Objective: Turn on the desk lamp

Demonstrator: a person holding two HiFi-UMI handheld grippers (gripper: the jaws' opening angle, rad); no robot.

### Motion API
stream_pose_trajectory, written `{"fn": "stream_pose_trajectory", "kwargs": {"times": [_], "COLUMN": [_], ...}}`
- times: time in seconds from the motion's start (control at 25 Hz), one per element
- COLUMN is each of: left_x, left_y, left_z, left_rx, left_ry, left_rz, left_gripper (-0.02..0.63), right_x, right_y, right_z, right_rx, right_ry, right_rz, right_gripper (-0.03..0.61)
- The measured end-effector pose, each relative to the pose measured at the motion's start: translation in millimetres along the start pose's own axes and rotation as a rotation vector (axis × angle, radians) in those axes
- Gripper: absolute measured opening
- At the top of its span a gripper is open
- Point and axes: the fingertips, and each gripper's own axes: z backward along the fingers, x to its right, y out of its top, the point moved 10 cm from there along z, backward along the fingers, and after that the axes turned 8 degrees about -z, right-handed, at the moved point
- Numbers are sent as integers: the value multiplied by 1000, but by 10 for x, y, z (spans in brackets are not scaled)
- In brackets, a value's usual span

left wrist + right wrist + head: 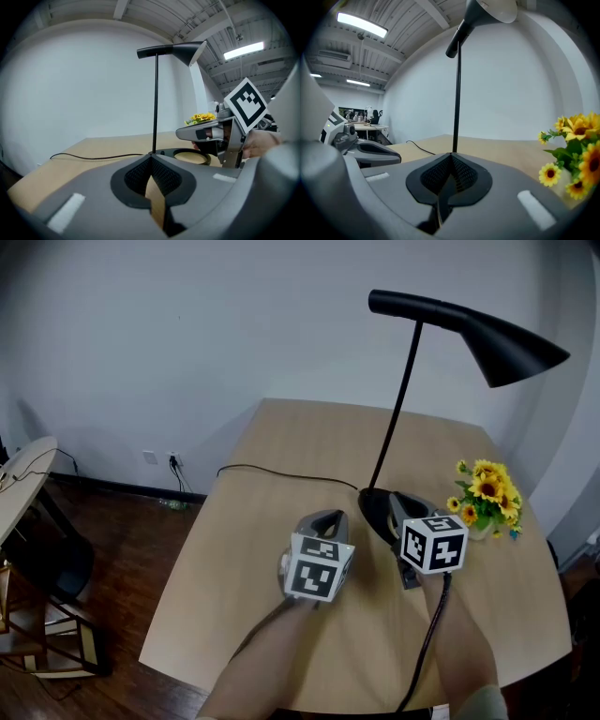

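Both closed, empty: left tongs [323, 519]; right tongs [401, 507] over the desk lamp [511, 348] base, mid-tabletop [234, 559]. Only the left gripper view shows the base ring [176, 153]. Sunflowers [487, 493] crowd the right edge; left side is open.

A pale wooden table [281, 442] with rounded corners carries everything. The desk lamp [511, 352] stands on it by a flat black base [372, 507], set right of the middle. A thin black cable [281, 474] lies on the wood, running from the base leftward to the table's left edge, where it drops over. Near the right edge, just beside the base, sits a small bunch of sunflowers [487, 491] — yellow heads, green leaves. The table stands on a dark wooden floor [141, 549].
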Motion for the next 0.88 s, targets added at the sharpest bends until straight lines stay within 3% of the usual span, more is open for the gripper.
{"fn": "stream_pose_trajectory", "kwargs": {"times": [0.88], "left_x": [-35], "left_y": [-23], "left_z": [-7], "left_rx": [-5], "left_ry": [-6], "left_rz": [33], "left_gripper": [0], "right_x": [110], "right_y": [-136], "right_z": [-265], "right_rx": [-78], "right_ry": [-25], "right_rz": [22], "right_gripper": [0]}}
